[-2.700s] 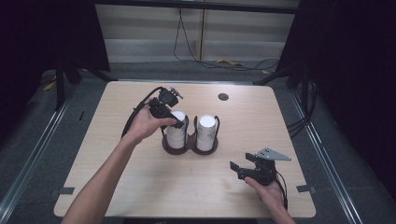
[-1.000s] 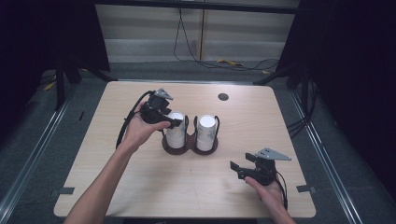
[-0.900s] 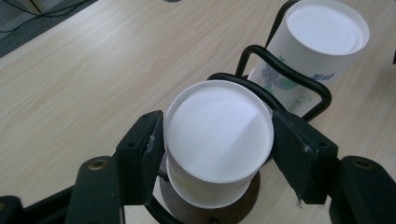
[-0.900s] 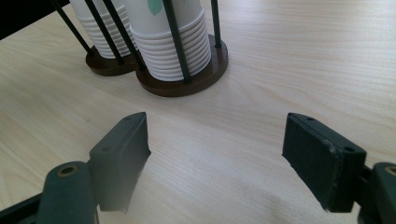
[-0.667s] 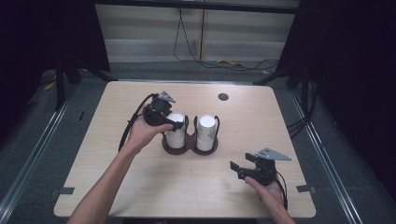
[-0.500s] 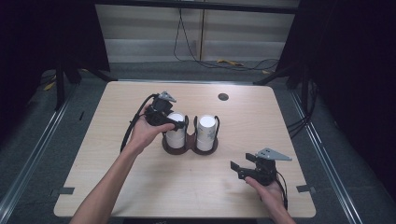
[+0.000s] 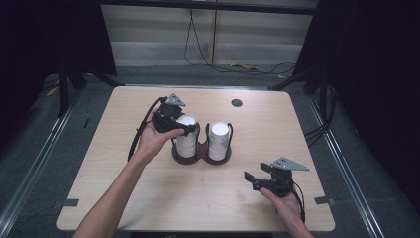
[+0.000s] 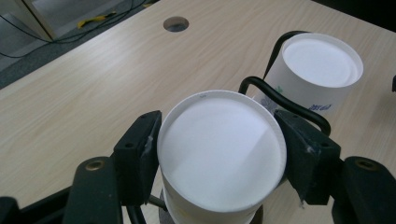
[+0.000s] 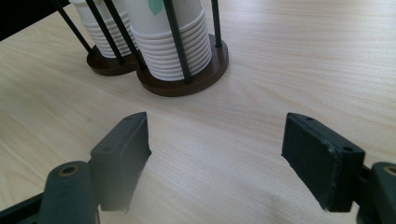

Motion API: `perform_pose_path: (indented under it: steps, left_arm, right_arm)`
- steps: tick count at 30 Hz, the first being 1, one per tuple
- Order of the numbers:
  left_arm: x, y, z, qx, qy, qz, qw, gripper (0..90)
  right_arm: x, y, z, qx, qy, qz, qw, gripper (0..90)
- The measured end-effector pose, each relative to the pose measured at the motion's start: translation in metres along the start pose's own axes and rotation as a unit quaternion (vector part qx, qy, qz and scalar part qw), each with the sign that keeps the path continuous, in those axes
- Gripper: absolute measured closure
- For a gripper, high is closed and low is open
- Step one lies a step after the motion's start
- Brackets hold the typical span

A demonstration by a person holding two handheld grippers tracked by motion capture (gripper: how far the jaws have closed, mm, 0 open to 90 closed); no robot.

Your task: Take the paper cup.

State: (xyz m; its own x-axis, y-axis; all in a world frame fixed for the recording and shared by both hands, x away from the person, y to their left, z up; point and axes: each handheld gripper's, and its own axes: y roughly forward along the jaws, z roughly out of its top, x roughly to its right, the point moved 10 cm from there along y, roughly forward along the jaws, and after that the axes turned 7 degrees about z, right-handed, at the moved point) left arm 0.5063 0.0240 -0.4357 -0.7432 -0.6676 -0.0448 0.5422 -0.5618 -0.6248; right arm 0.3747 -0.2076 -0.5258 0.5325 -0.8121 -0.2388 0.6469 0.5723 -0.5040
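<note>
Pads [image 8: 140, 140] of the left gripper [image 8: 219, 158] press both sides of the top paper cup [image 8: 222, 149], upside down, on the left stack in the dark cup rack [image 7: 200, 156]. Its jaws have just been closing a little on the cup. The right gripper [image 9: 215, 140] hovers open and empty over the table [image 7: 148, 198], near the rack.

Between the black jaws of the left gripper [image 8: 219, 154] stands a plain white paper cup [image 8: 222, 158]. Beside it, the second white cup [image 8: 317, 74] has small green and blue print. The holder [image 9: 187, 79] is dark brown with black rods; the table [image 7: 307, 129] is pale wood-grain.
</note>
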Motion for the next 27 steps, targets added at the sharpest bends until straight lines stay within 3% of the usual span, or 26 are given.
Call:
perform_pose_path:
  steps: [4,15,27]
  left_arm:
    - [0.000,-0.002,0.000,-0.004,0.002,-0.002,1.0000,35.4]
    - [-0.004,-0.011,0.007,0.018,-0.019,-0.011,0.9996,36.0]
    - [-0.004,-0.017,0.012,0.010,-0.012,-0.015,0.9998,36.0]
  right_arm:
    - [0.000,0.000,0.000,0.000,0.000,0.000,1.0000,23.1]
    - [0.000,0.000,0.000,0.001,0.000,0.000,1.0000,23.2]
    - [0.000,0.000,0.000,0.001,-0.001,0.001,1.0000,23.3]
